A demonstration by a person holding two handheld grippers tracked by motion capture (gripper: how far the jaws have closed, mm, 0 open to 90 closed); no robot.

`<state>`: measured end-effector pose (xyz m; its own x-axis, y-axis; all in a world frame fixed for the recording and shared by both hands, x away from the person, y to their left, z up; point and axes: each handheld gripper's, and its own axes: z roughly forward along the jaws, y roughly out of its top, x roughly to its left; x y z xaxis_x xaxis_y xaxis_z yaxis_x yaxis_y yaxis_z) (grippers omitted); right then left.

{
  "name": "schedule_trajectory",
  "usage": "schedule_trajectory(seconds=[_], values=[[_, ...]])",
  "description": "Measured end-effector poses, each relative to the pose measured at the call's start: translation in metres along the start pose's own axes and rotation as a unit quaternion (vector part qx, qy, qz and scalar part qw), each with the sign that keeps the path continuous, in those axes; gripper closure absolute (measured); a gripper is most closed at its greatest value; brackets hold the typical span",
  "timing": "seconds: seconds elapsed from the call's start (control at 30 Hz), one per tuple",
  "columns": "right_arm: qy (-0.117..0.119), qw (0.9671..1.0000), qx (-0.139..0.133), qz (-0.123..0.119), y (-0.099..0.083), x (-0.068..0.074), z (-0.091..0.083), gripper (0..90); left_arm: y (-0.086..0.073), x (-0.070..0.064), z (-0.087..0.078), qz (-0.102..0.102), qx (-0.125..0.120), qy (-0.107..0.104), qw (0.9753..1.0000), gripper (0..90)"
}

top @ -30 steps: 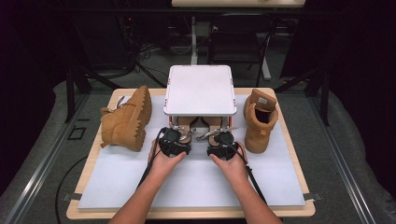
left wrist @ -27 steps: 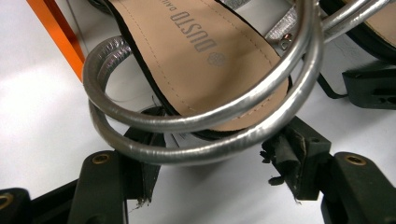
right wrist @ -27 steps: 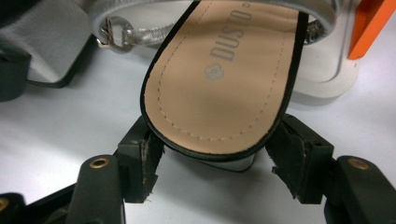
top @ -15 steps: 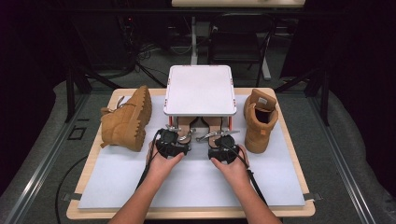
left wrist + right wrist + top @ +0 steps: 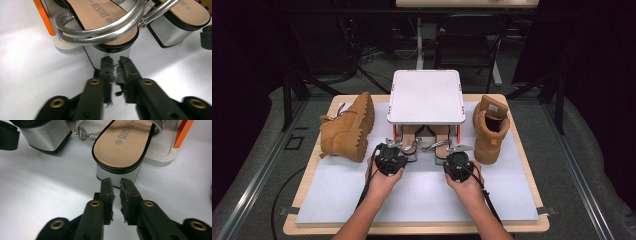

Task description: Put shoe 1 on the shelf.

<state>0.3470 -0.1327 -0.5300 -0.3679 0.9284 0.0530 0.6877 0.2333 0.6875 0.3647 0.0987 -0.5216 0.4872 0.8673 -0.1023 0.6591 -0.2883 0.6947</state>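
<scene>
White mat (image 5: 412, 195): sandal heel (image 5: 110, 53) before left tool (image 5: 114, 65).

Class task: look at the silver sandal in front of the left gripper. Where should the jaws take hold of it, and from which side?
Grip the block heel of the left sandal, coming in level from behind. The heel juts out from under the white shelf towards the left gripper, and its flat sides suit two jaws better than the looping straps would.

Lab-like recording room: dark surround, wooden table (image 5: 532, 165) with white mat (image 5: 412, 200), cables (image 5: 367, 65) on grey carpet, metal frame legs (image 5: 287, 95), chair (image 5: 467, 40) behind.
</scene>
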Motion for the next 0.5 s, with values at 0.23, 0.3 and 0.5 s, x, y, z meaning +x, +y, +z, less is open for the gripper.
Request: schedule_trajectory(seconds=[0.23, 0.3, 0.5], values=[[0.010, 0.9999, 0.000, 0.007, 0.0013, 0.0003, 0.0036, 88.7, 0.0011, -0.0004, 0.0032, -0.007, -0.009, -0.013, 0.9999, 89.7], [0.015, 0.9999, -0.001, 0.009, 0.0012, 0.0004, 0.0046, 88.9, 0.0017, -0.0008, 0.0039, -0.004, -0.005, -0.013, 0.9999, 89.7], [0.016, 0.9998, -0.004, 0.011, 0.0013, 0.0002, 0.0040, 89.4, 0.0028, -0.0017, 0.0036, -0.005, -0.004, -0.011, 0.9999, 89.7]])
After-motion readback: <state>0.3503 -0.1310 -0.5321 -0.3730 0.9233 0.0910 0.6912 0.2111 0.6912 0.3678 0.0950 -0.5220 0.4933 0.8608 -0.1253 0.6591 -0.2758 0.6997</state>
